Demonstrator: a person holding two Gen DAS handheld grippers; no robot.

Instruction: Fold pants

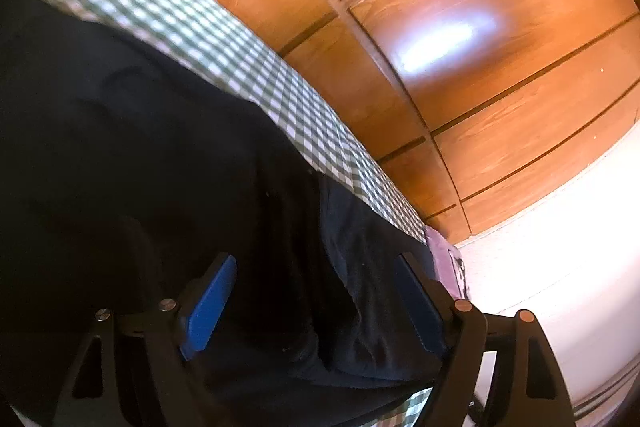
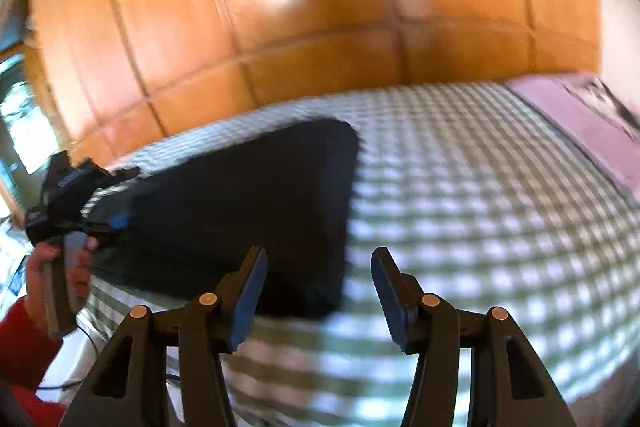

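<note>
One pair of dark pants (image 2: 248,211) lies folded into a compact block on the left half of a bed covered with one green-and-white checked sheet (image 2: 480,195). Its far right corner is rounded, its right edge runs straight toward the near side, and its near edge sits just beyond the right claw's left finger.

Two claws show. At the far left of the right wrist view, the left claw (image 2: 114,217) sits at the left end of the pants, gripped by one hand (image 2: 52,275) in a red sleeve. In its own view the left claw (image 1: 316,303) stands wide, its two blue pads (image 1: 208,307) spread apart with dark cloth showing between them; I cannot tell whether the pads touch the cloth.

The right claw (image 2: 320,295) is also wide and holds nothing, hovering over the near right corner of the pants.

Right of the pants the checked sheet is bare all the way to one pink pillow (image 2: 584,123) at the far right corner. A wooden panelled wall (image 2: 312,11) runs along the bed's far edge.
</note>
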